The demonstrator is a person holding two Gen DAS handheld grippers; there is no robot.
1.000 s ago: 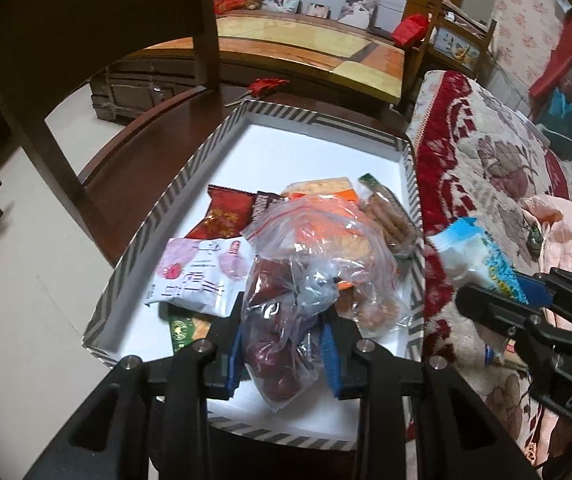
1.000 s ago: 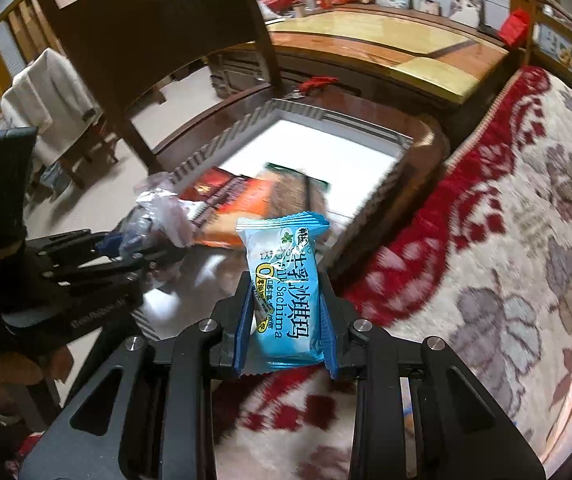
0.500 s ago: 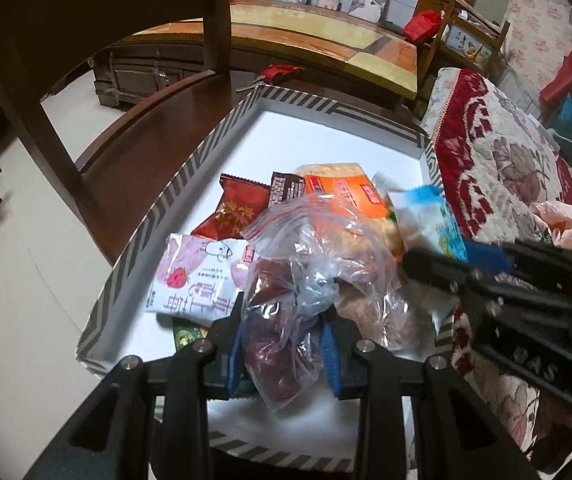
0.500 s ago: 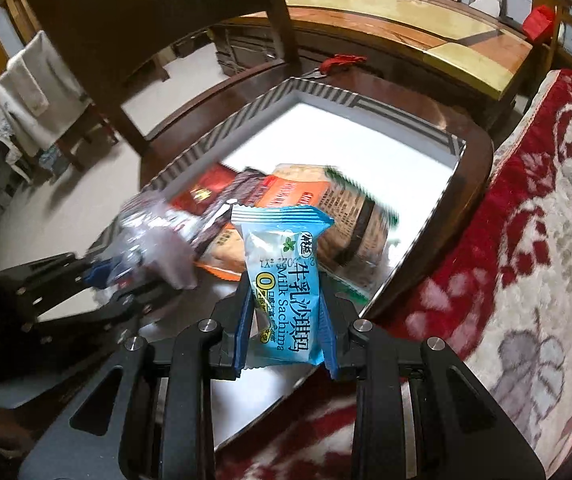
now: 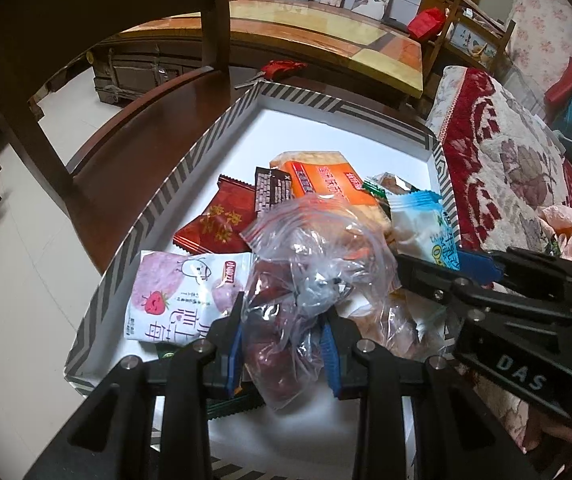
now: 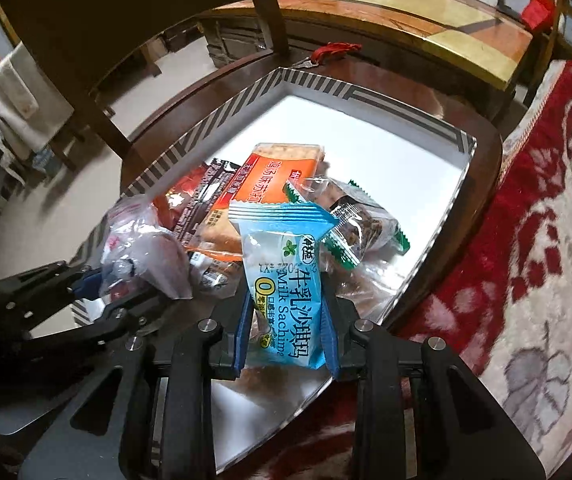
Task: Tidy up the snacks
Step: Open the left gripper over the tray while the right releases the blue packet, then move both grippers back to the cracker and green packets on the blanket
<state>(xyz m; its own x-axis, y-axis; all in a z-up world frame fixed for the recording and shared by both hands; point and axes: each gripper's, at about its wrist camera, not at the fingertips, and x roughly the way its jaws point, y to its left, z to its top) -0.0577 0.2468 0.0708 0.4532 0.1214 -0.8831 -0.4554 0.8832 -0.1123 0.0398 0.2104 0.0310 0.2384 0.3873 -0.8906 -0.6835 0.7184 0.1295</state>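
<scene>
Blue sachima packet (image 6: 286, 292) sits between my right gripper (image 6: 288, 336) pads, jaws opening over striped tray (image 5: 190, 168) | left gripper (image 5: 282, 354) pinches clear bag (image 5: 306, 280) above tray | several snacks already inside; these two left to drop.

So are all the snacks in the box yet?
Not quite. Several packets already lie in the striped box: a red one, an orange one and a pink strawberry one. The left gripper holds a clear bag over the box. The right gripper has a blue packet over it too, jaws just opening. Both are left to set down.
</scene>
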